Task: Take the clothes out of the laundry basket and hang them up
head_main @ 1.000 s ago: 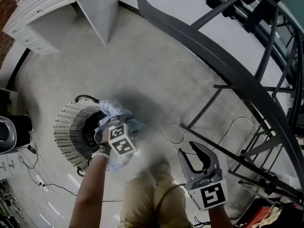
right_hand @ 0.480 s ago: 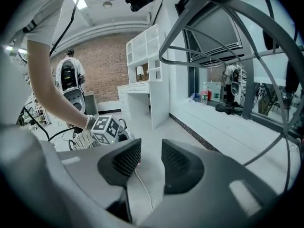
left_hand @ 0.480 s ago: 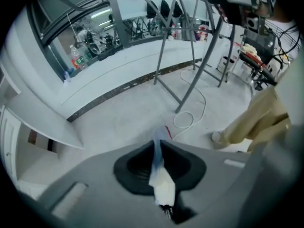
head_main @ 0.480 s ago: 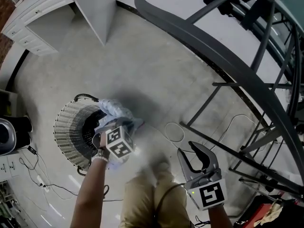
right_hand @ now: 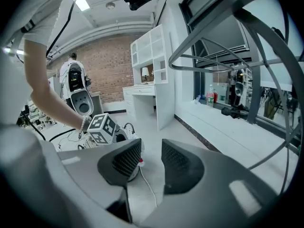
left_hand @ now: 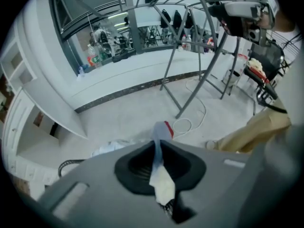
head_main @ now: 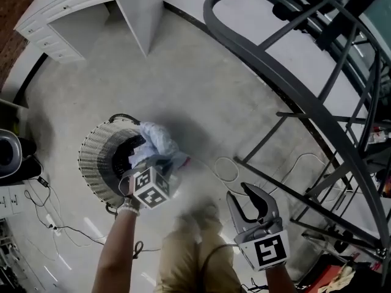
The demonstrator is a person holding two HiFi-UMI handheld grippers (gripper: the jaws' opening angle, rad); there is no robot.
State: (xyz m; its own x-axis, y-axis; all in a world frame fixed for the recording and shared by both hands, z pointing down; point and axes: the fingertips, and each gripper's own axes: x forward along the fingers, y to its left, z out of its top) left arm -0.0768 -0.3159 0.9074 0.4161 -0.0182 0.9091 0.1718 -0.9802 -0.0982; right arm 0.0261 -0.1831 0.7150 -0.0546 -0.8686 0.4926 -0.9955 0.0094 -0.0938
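The round wire laundry basket [head_main: 91, 163] stands on the concrete floor at lower left in the head view. A pale blue-white garment [head_main: 156, 140] lies bunched over its right rim. My left gripper [head_main: 154, 171] points steeply down at that garment. Its jaws have just been closing, and in the left gripper view the left gripper [left_hand: 159, 142] is shut on a fold of the garment [left_hand: 160, 177], whose red tag [left_hand: 168, 128] pokes out past the tips. My right gripper [head_main: 241, 195] hangs to the right over the floor. The right gripper [right_hand: 151, 152] stands open with nothing between its pads.
A dark metal drying rack [head_main: 293, 108] arches across the right half of the head view. A thin white cable [head_main: 225, 170] loops on the floor by its feet. A white desk unit [head_main: 67, 17] stands at top left, a grey appliance [head_main: 7, 157] and floor cables at far left.
The left gripper has shut on the garment and risen, drawing the cloth up off the basket's rim. The right gripper has lifted slightly and stayed open.
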